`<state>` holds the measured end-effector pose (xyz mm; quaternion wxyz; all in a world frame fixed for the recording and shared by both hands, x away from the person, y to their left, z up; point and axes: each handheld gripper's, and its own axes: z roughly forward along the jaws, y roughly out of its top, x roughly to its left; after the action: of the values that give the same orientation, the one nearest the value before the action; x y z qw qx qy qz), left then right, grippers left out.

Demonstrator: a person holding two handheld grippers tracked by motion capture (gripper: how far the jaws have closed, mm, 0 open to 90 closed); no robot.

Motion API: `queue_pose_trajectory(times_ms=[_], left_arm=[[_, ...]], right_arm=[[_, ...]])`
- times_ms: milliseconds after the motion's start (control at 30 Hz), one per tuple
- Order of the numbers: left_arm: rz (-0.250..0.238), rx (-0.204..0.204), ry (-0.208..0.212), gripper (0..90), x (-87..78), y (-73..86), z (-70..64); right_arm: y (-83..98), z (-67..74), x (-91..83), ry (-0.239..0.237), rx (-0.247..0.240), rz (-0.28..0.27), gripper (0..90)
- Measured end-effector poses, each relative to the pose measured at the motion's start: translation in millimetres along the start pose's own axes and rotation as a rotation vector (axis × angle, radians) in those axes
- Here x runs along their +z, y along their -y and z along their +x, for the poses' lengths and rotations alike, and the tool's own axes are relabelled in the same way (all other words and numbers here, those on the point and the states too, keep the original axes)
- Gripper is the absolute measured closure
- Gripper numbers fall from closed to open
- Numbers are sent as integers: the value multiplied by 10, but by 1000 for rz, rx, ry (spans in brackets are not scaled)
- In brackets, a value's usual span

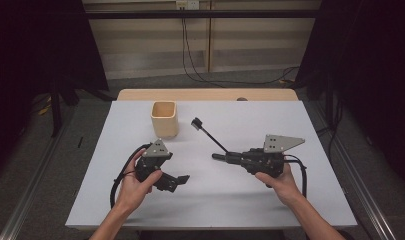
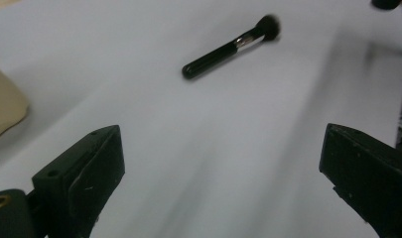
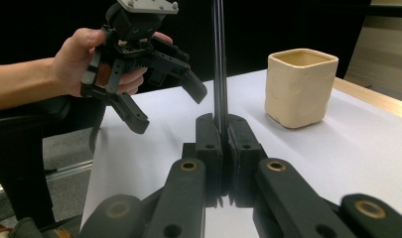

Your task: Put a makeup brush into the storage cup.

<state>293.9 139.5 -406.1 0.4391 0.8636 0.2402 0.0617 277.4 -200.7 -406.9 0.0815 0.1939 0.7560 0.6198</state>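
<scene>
The right gripper (image 1: 216,157) sits low over the white table (image 1: 290,200) on the right side, jaws clenched tight on the thin black handle of a makeup brush (image 1: 208,134), and the brush slants away from it toward the far left, its dark head hanging near the table's middle. In the right gripper view the two black jaws meet with that slim handle pinched between them, rising straight up the picture. Over on the left, the left gripper (image 1: 181,179) is held up in the person's left hand (image 1: 132,187), jaws released and spread wide, with nothing between them; the left gripper view shows both jaw tips far apart and bare white tabletop in the gap. That same view catches the brush farther off, black handle, silver ferrule, dark bristles, a little blurred. A cream square cup (image 1: 164,119) stands upright at the far left of the table, just left of the brush head and apart from it, its mouth open to the top. The person's right hand (image 1: 280,182) wraps the right gripper's body from the near side, cable looping off to the right.
</scene>
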Motion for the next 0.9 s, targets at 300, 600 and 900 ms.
queue_pose_trajectory(times_ms=[300,600,900], left_arm=[[-185,30,-23,48,45,-60,-128],[-296,-3,44,44,128,-158,-270],[-331,-11,82,66,180,-306,-350]], right_arm=[[-11,9,1,-7,2,-14,857],[-8,22,17,-13,-4,-5,857],[-15,28,19,-18,-8,-2,857]])
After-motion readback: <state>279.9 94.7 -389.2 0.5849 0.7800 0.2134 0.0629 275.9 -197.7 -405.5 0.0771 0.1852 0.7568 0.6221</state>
